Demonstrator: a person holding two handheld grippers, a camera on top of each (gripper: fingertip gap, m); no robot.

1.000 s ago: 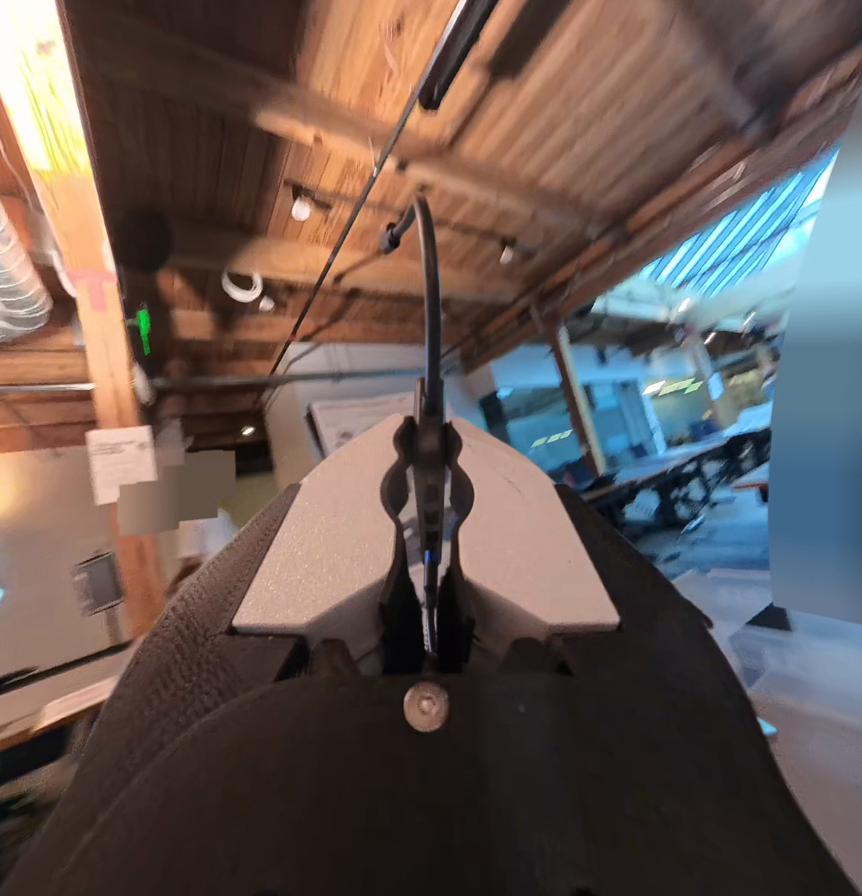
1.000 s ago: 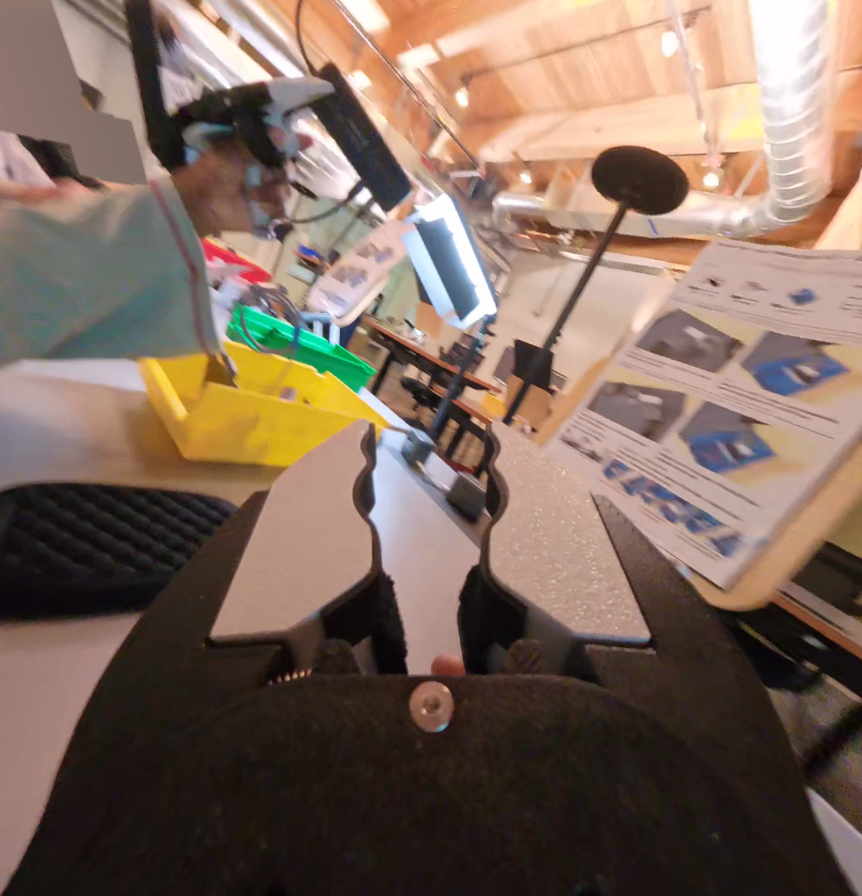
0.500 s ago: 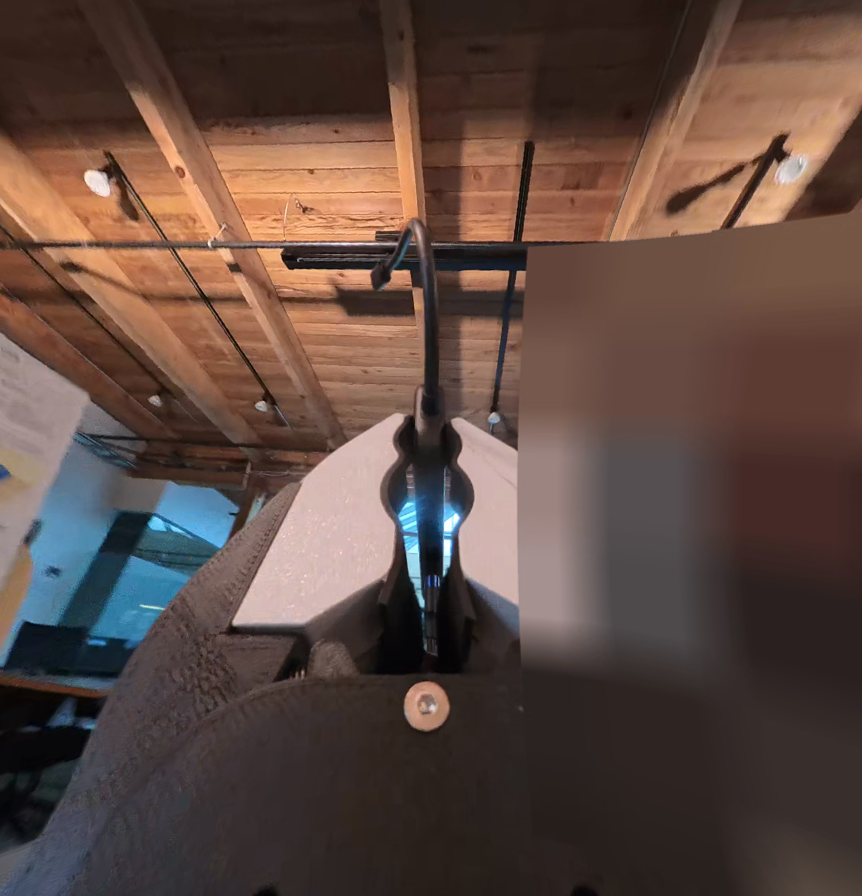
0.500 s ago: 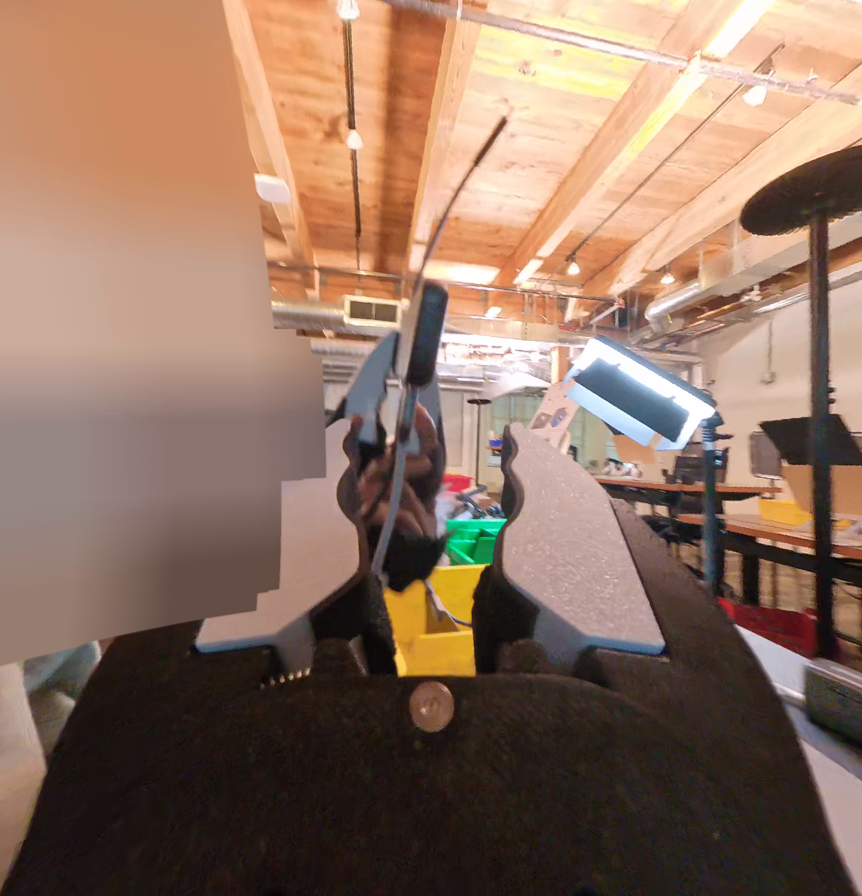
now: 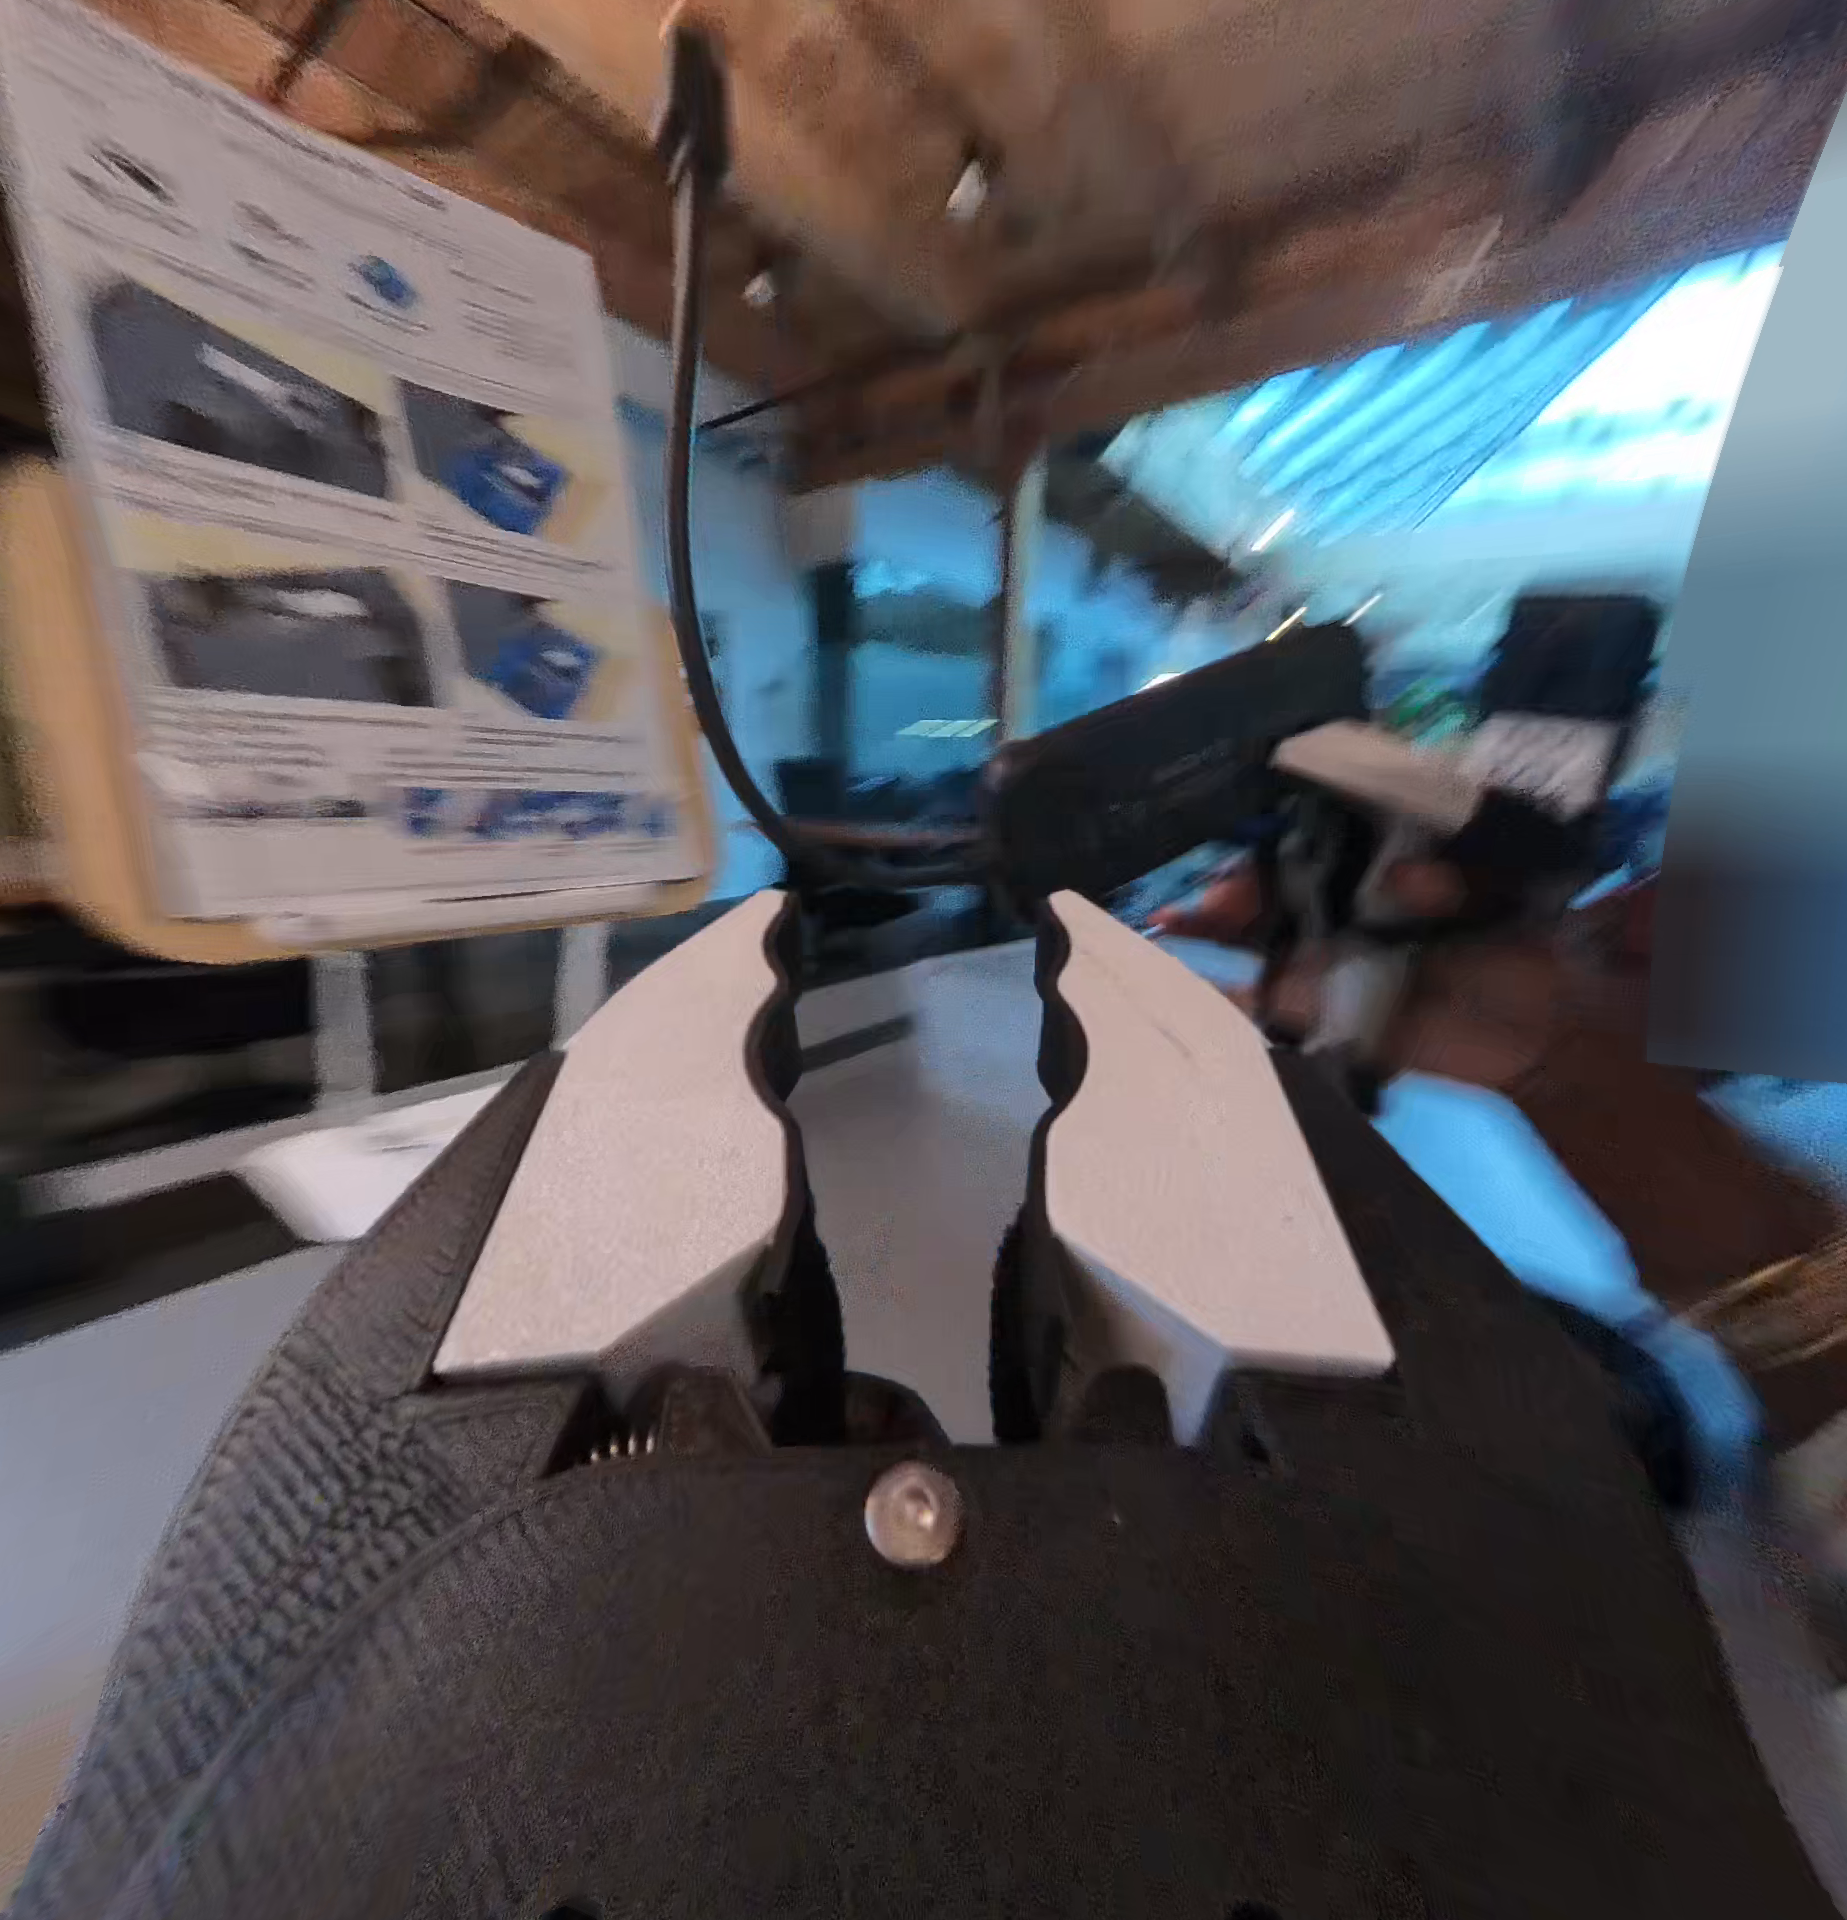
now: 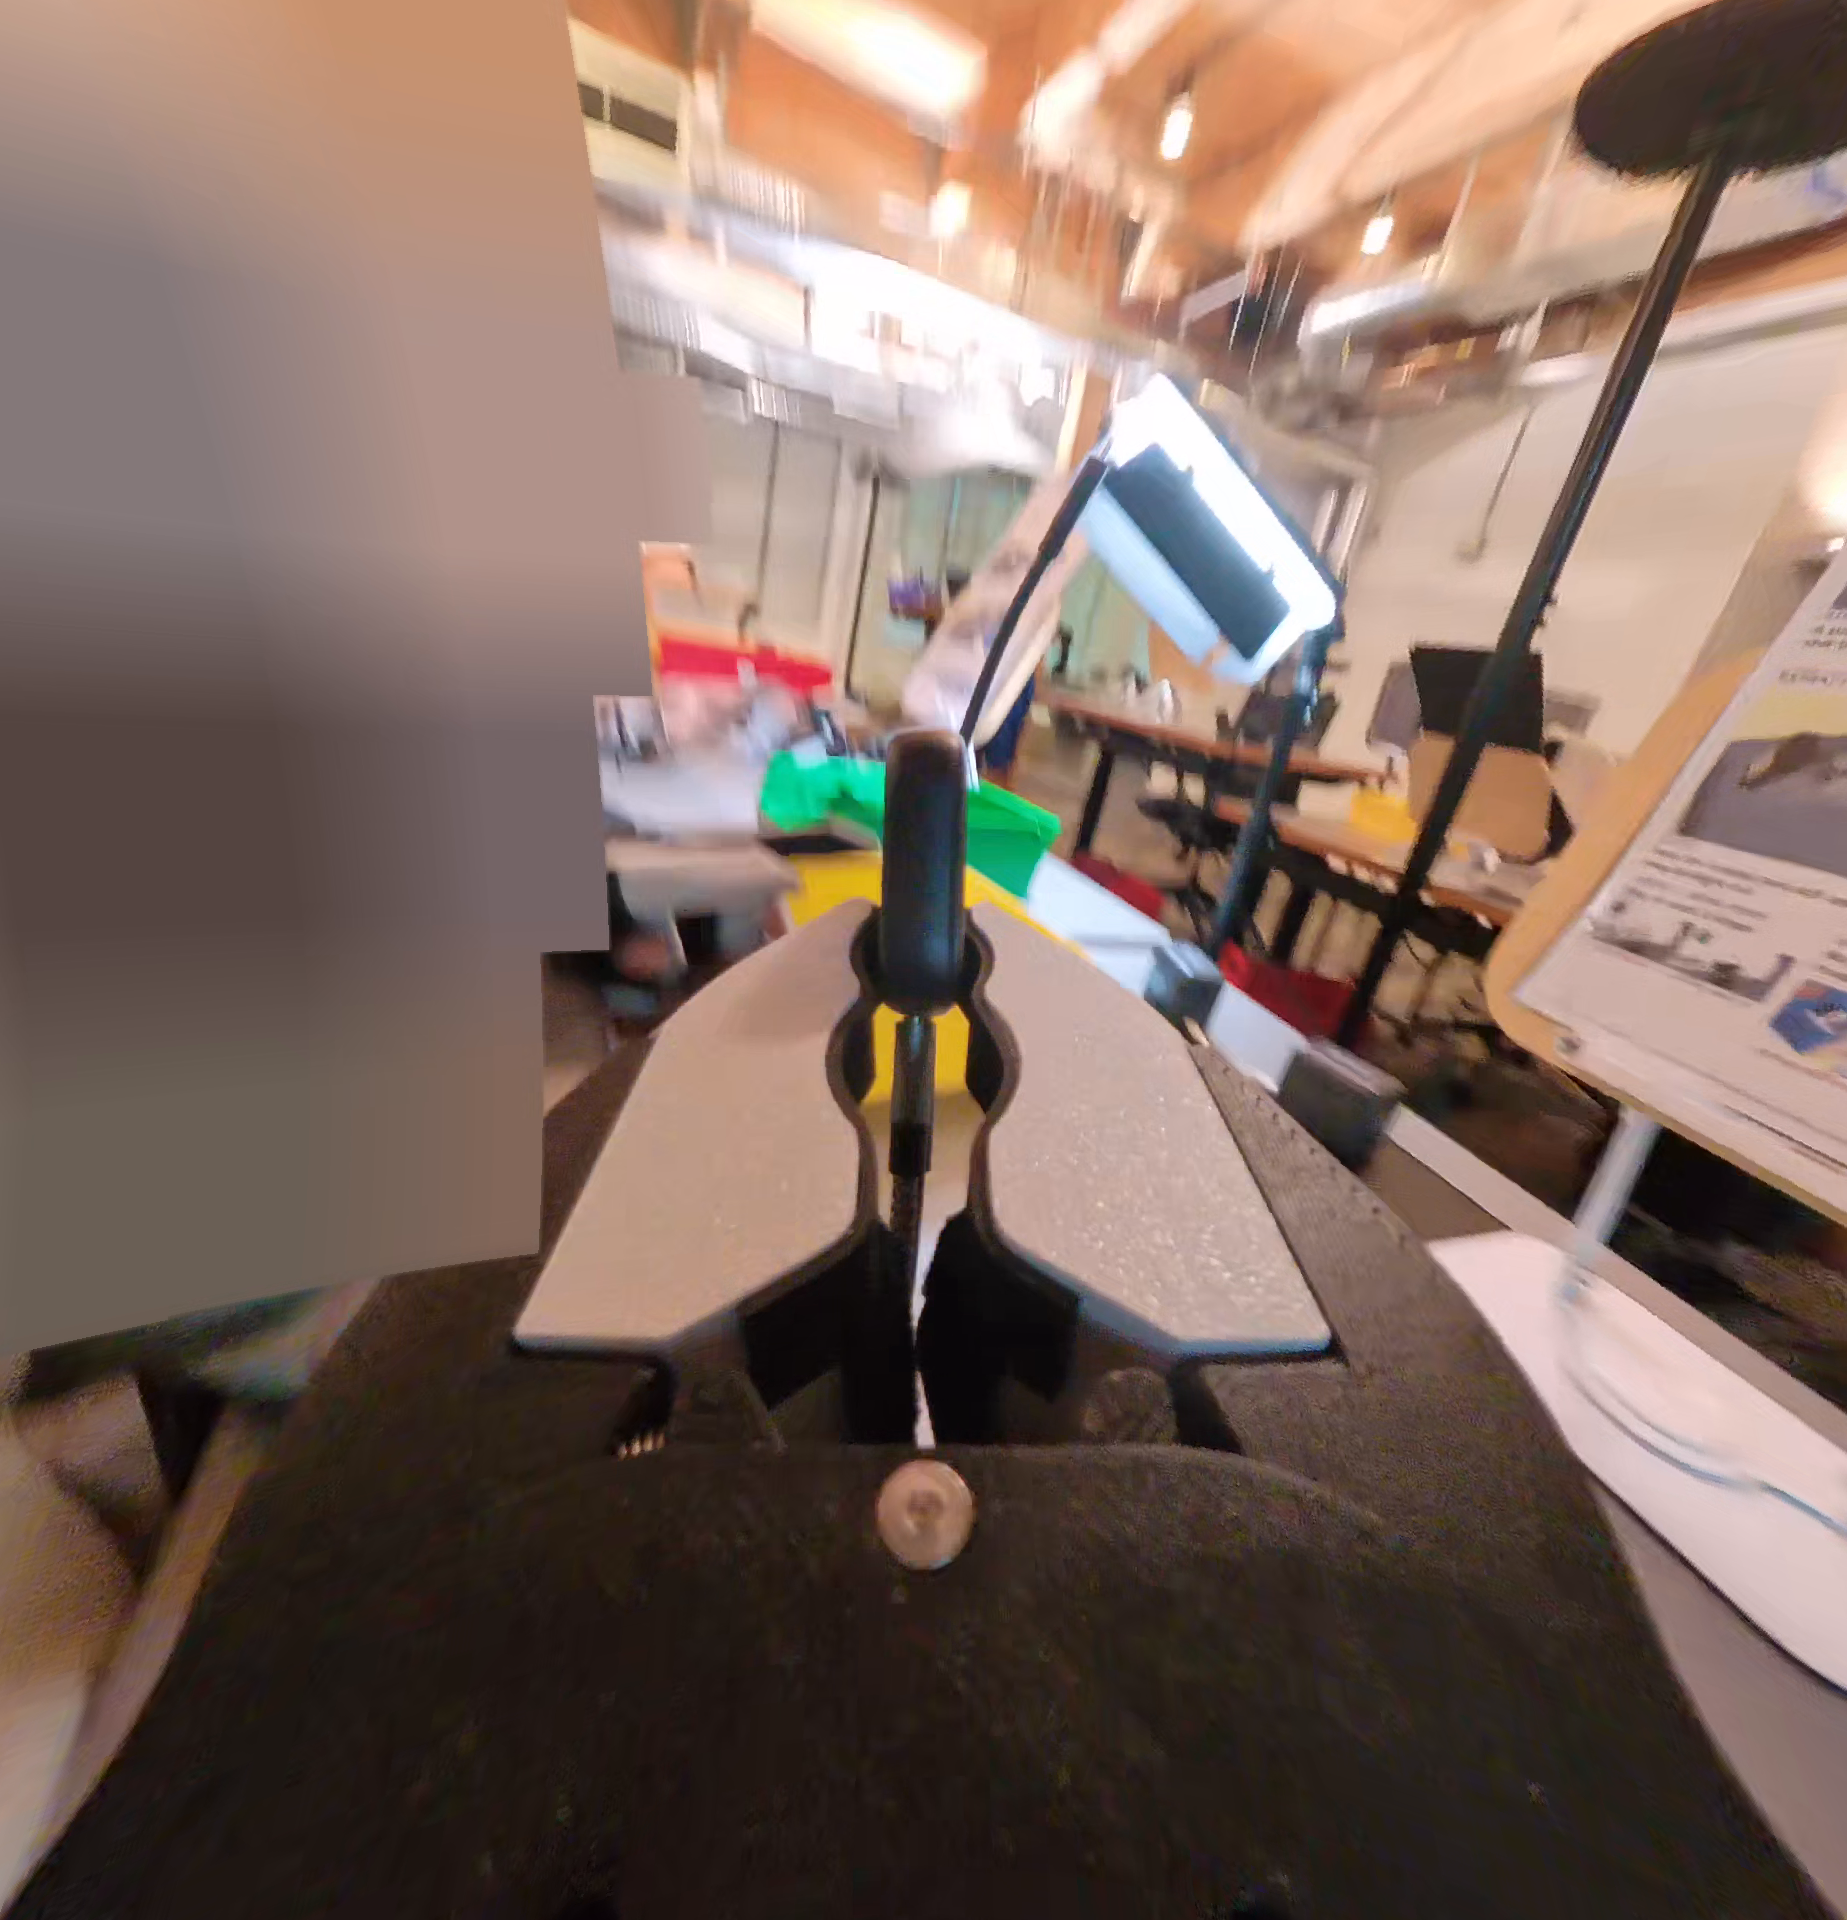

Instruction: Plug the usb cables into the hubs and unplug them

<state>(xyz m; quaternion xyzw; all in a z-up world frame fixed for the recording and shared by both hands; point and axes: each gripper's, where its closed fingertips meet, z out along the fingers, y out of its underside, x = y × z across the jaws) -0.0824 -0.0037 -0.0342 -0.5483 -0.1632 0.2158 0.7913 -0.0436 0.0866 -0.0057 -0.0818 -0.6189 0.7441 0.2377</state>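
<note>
In the right wrist view my right gripper (image 6: pixel 924 930) is shut on a black USB hub (image 6: pixel 924 831), seen end-on and held upright at the fingertips. The hub's thin black cable (image 6: pixel 1012 623) runs up from it. In the left wrist view my left gripper (image 5: pixel 914 914) is open and empty. The same hub (image 5: pixel 1179 769) lies just beyond its tips to the right, held by the right gripper (image 5: pixel 1345 790). The hub's cable (image 5: pixel 690 520) curves up past my left fingertip toward the ceiling. The view is blurred.
A picture instruction board (image 5: pixel 347 520) stands left of the left gripper and shows in the right wrist view (image 6: pixel 1729 935) on a white base (image 6: pixel 1677 1403). The white table (image 5: pixel 898 1143) lies below. Yellow (image 6: pixel 825 883) and green (image 6: pixel 815 790) bins and a lamp panel (image 6: pixel 1199 551) stand beyond.
My left gripper was shut on the hub and has opened and let it go. My right gripper was open and has shut on the hub. Both views have swung down from the ceiling.
</note>
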